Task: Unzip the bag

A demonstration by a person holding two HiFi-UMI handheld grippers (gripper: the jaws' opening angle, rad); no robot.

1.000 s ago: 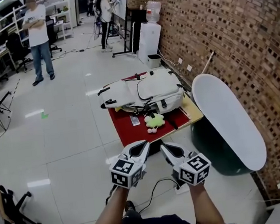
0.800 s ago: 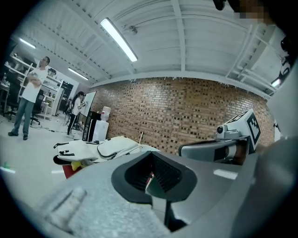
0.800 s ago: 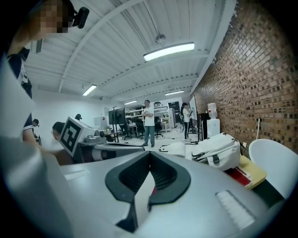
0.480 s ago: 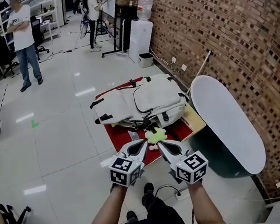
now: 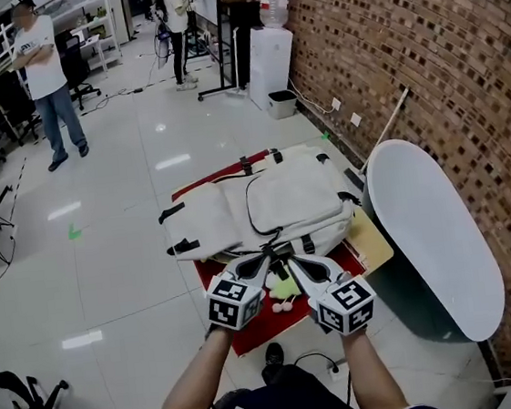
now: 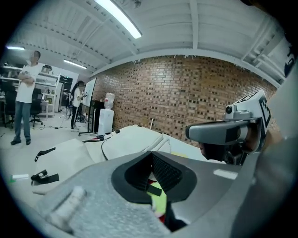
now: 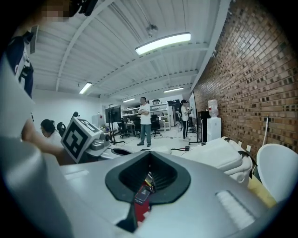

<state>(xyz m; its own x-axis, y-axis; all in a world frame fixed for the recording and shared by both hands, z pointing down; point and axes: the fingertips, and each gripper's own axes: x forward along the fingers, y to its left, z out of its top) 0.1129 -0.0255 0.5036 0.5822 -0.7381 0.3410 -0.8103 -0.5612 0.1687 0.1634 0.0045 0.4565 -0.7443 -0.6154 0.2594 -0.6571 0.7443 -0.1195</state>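
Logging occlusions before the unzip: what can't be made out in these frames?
- Backpack zipper pull: too small in head view; gripper bodies hide its near side in both gripper views.
- Green plush toy: head view, largely behind the left gripper and right gripper.
- Small dark item on the red cloth: right gripper view, a sliver below the shut jaws.

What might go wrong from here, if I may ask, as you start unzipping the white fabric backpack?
1. The green plush toy lies just beneath the shut left gripper and right gripper; reaching in may knock it off the red cloth.
2. The white fabric backpack seems to lie loose on that cloth, so pulling its zip single-handed could drag it.
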